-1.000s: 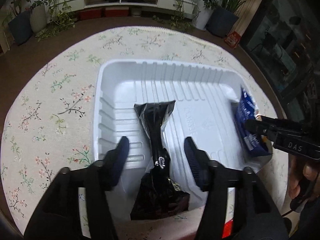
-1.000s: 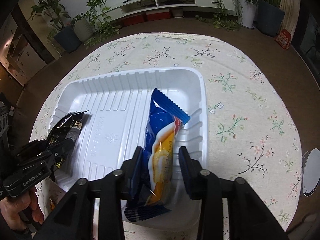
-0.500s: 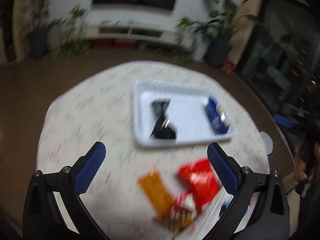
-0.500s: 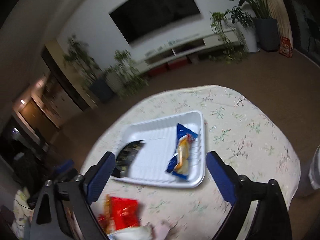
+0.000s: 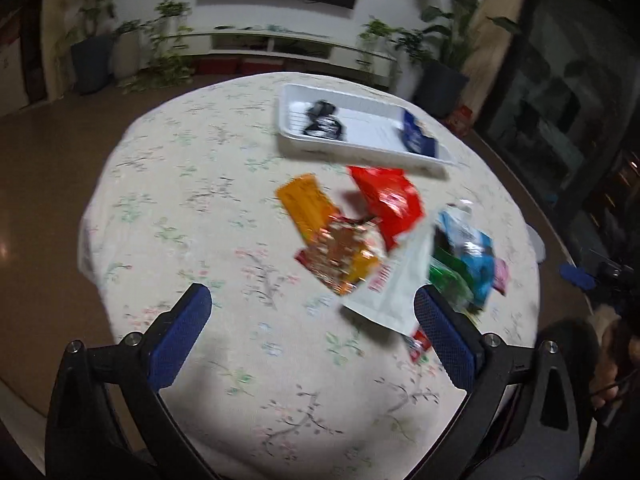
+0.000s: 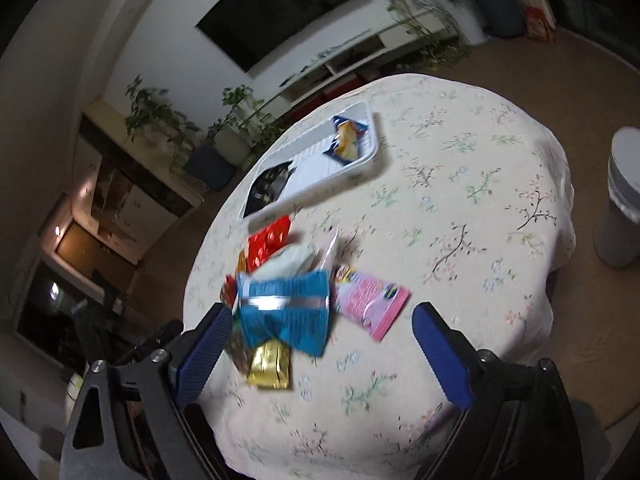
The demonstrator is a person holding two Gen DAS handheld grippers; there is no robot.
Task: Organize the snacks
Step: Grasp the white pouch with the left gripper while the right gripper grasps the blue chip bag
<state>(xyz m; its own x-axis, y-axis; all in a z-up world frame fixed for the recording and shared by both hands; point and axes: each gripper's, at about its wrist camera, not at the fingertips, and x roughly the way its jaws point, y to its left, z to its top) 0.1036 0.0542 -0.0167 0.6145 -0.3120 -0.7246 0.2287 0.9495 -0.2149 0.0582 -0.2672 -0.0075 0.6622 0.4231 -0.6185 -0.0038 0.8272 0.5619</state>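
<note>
Nearest in the left wrist view, left claw (image 5: 312, 318) spread wide, blue pads far apart, nothing between them, hovering over the floral-clothed round bench (image 5: 192, 208). Just beyond its right finger, toward 1 o'clock, a loose heap of snacks: white pouch (image 5: 394, 280) lying over a green packet (image 5: 450, 276) and a light-blue packet (image 5: 474, 256), a glittery red-and-gold wrapper (image 5: 344, 252) beside it, then an orange packet (image 5: 306, 202) and a red bag (image 5: 390, 198) farther out. Farthest on the cloth, at 12 to 1 o'clock, a white tray (image 5: 304, 146) holding a black packet (image 5: 324, 124) at its left end and a dark-blue packet (image 5: 416, 138) at its right end, the two well apart. In the right wrist view, right claw (image 6: 320, 350) likewise wide open and holding nothing, tilted over the bench edge. Between its fingers, close in, a gold wrapper (image 6: 270, 364) partly under a blue packet (image 6: 288, 312), with a pink packet (image 6: 370, 302) just beside at 1 o'clock. Beyond, at 11 o'clock, the white pouch (image 6: 286, 262) and red bag (image 6: 268, 240), and past those the tray (image 6: 372, 148) with its two packets. Off the bench at 3 o'clock, a grey-and-white bin (image 6: 620, 196) on the floor. Both views blurred, so printing on the packets unreadable.
</note>
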